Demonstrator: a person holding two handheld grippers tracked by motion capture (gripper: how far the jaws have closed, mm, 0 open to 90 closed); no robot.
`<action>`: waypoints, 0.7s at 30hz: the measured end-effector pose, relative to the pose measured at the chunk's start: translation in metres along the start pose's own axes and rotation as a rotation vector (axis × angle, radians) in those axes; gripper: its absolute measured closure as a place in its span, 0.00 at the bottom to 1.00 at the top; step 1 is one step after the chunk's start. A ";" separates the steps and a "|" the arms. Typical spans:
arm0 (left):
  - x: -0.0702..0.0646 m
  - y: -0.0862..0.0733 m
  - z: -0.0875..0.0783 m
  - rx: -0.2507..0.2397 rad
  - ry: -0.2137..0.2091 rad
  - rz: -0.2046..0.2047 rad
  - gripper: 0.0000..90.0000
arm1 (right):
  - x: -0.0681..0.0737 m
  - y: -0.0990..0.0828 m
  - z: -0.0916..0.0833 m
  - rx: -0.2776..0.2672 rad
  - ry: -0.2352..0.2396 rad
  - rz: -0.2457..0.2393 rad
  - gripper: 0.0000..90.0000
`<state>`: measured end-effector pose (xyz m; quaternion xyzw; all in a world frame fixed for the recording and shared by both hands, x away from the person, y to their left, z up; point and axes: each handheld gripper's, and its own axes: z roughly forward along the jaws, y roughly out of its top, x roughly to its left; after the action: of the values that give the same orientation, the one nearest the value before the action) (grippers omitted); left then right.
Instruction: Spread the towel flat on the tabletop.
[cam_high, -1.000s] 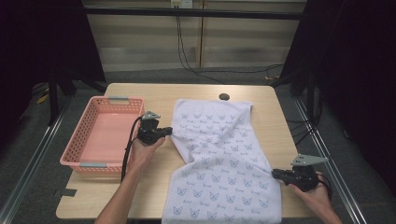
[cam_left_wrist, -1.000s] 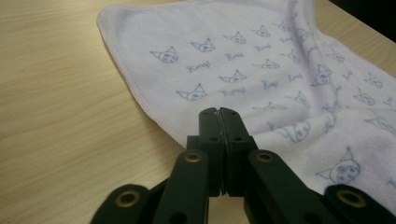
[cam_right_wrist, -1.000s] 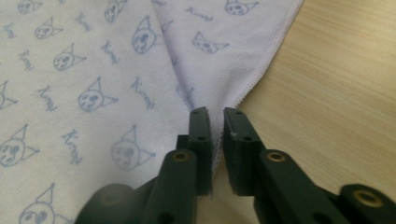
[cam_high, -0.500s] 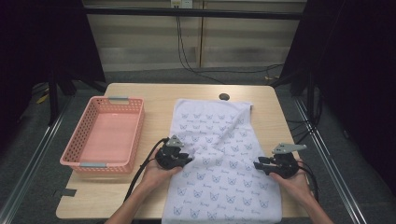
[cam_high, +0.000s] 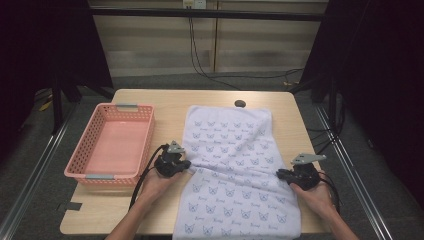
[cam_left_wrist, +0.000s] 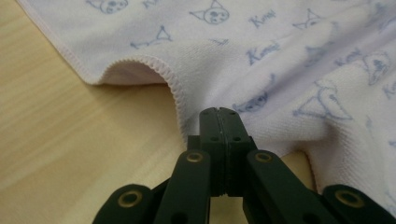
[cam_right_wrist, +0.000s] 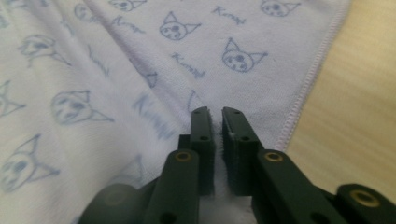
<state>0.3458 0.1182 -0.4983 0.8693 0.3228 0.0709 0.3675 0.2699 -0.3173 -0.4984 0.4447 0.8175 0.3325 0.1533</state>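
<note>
Black jaws of the left hand-held gripper (cam_left_wrist: 219, 114) are pressed together on the hemmed left edge of the towel (cam_left_wrist: 261, 51), having just been closing, and the cloth puckers up around the pinch. In the high view this left hand-held gripper (cam_high: 186, 163) sits at the towel's left edge, about halfway along it. The right hand-held gripper (cam_right_wrist: 215, 114) has also just been closing; its jaws stand narrow with a fold of towel (cam_right_wrist: 140, 60) clamped between them, just inside the stitched right hem. From above, the right hand-held gripper (cam_high: 280, 173) is at the towel's right edge. The white towel (cam_high: 235, 165), printed with blue cat faces, lies lengthwise down the middle of the wooden worktop (cam_high: 165, 100), its near end overhanging the front edge. A pink basket (cam_high: 80, 170) stands at the worktop's left edge.
</note>
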 end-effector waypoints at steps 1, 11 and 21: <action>-0.001 -0.001 -0.001 0.004 -0.007 0.007 1.00 | 0.000 -0.003 -0.003 0.001 0.022 0.008 0.96; -0.039 -0.032 -0.032 0.058 -0.096 0.076 1.00 | 0.034 -0.026 -0.030 0.065 0.146 -0.036 0.98; -0.061 -0.065 -0.064 0.070 -0.177 0.046 0.98 | 0.049 -0.032 -0.040 0.080 0.227 -0.092 0.86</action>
<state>0.2417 0.1523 -0.4901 0.8917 0.2711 -0.0090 0.3623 0.2006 -0.3049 -0.4889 0.3722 0.8616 0.3403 0.0570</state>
